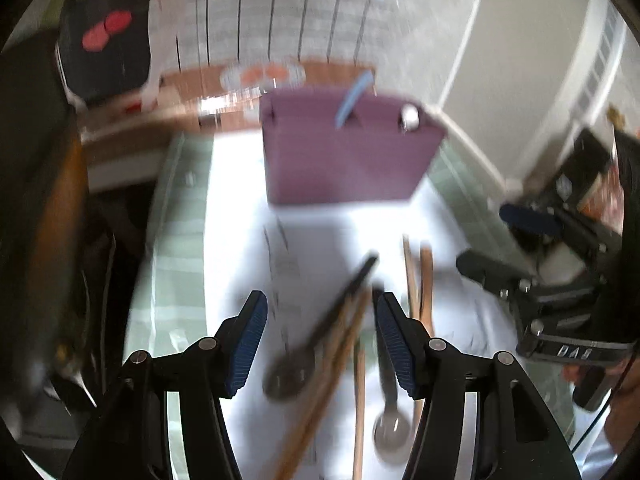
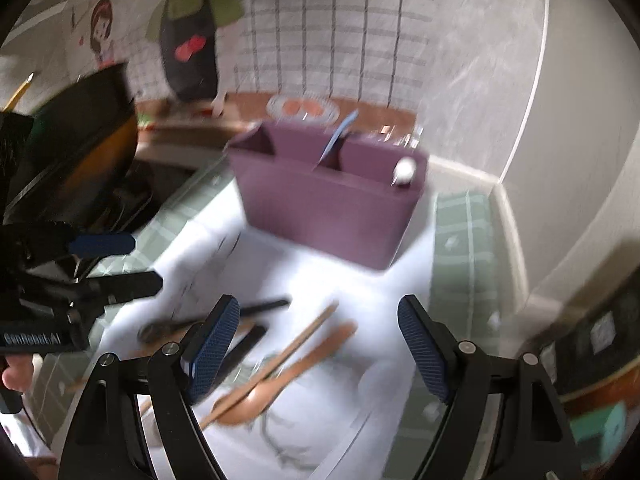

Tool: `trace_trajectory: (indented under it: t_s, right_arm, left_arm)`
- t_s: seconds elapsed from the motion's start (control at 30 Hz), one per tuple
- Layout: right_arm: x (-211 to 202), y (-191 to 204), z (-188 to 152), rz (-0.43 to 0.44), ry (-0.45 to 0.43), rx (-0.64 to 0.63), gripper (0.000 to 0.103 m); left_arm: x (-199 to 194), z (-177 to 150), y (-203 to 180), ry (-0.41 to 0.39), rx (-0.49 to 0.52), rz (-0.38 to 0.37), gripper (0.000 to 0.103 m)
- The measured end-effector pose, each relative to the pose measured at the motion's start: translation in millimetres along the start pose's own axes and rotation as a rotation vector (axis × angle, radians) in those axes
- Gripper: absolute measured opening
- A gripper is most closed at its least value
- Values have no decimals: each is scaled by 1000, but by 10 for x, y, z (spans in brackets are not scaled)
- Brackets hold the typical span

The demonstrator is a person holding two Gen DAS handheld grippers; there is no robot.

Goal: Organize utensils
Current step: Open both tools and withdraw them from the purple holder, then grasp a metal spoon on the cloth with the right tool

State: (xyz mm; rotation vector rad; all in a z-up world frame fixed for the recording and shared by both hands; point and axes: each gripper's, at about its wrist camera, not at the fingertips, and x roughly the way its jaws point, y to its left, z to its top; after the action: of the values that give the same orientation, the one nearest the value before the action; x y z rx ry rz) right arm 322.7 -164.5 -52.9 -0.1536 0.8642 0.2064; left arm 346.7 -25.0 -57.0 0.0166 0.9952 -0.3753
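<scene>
A purple utensil holder (image 1: 344,152) (image 2: 324,200) stands at the back of a white sheet, with a blue utensil (image 1: 354,98) (image 2: 338,134) and a white-tipped one (image 1: 409,117) (image 2: 405,170) in it. Loose utensils lie in front: a dark spoon (image 1: 320,340) (image 2: 192,324), wooden chopsticks (image 1: 332,376) (image 2: 280,354), a wooden spoon (image 2: 280,380) and a grey spoon (image 1: 390,420). My left gripper (image 1: 320,312) is open just above the dark spoon and chopsticks. My right gripper (image 2: 318,316) is open above the wooden spoon. Both are empty.
A green checked cloth (image 2: 460,240) lies under the white sheet (image 1: 312,240). A dark pan (image 2: 76,140) sits at the left. A wall with a cartoon poster (image 2: 188,40) is behind. Each gripper shows in the other's view, the right one (image 1: 540,280) and the left one (image 2: 80,276).
</scene>
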Motion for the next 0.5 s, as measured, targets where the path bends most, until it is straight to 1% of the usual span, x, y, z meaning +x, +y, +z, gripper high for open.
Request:
trace_trajectory:
  t_s: [0.1,0.17,0.2,0.23,0.3,0.33,0.37,0.4,0.43,0.5]
  right_arm:
    - [39,137,-189,-6,28,-27,78]
    - [86,201,-269,-9,52,-42,72]
    - [112,216,-299,-4,64,-41,66]
    - [145,231,-334,7,78,-32,60]
    - [212,253,-371,36,101,-8,55]
    - [250,269,-381,52,112,9,50]
    - [284,288,-382,70,121,24,47]
    - [316,308,-376,94,130,37,40]
    - [331,327,-375,111,135,46,36]
    - [387,403,-359,152,149,57,32]
  left_arm:
    - [2,-266,-7,37,-2,-23,58]
    - [-20,-383,-10,53,-8,-32,58]
    - [-31,-423,-21,59,-9,-36,58]
    - [-46,-462,-34,63,-8,-44,58]
    - [-56,-532,-69,80,-1,-57,58]
    - [-50,-560,-89,91,1,-58,58]
    - [-38,-582,-97,100,1,-56,58]
    - [-34,-587,-99,105,1,-54,58]
    - [-31,-598,-104,108,2,-38,57]
    - [-34,-609,-92,106,4,-7,57]
